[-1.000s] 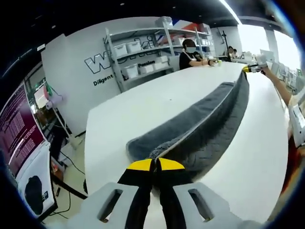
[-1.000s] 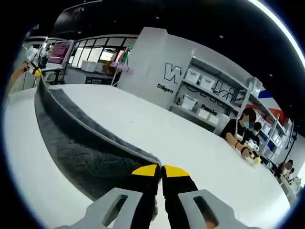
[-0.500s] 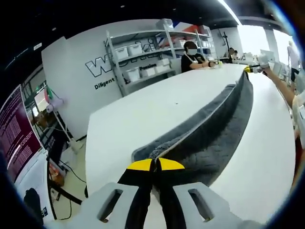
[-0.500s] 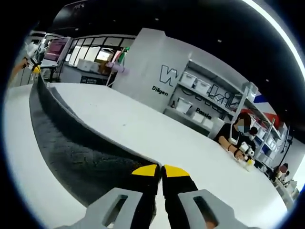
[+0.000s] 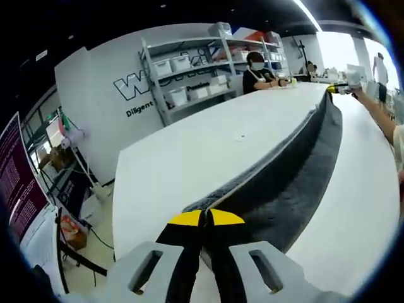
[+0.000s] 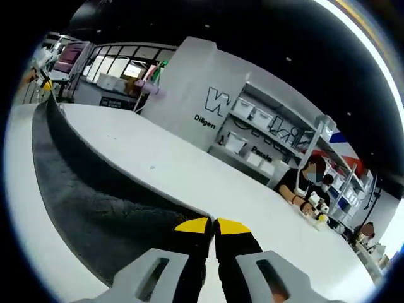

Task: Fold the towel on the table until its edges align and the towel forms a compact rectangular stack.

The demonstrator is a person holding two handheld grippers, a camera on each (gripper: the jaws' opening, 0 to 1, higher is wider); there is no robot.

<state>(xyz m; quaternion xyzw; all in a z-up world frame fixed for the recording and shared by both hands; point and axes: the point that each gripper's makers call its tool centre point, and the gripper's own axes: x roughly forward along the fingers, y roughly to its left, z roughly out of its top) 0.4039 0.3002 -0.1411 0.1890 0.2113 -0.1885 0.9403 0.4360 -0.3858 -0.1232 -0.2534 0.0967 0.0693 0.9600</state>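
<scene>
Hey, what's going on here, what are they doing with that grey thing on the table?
A person is folding a long dark grey terry towel on a white table. Each hand works a pair of yellow-tipped tongs: the left tongs and the right tongs are each shut on one end of the towel, holding one long edge lifted and stretched between them. It isn't a compact stack yet.

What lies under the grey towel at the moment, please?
The white table lies beneath the towel, stretched between the left tool and right tool. The tabletop under it is covered.

White lettered wall [image 5: 101, 107], grey shelving [image 5: 189, 69] with storage bins [image 5: 169, 65], dark ceiling [image 6: 208, 22], glazed partition [image 6: 120, 69].
</scene>
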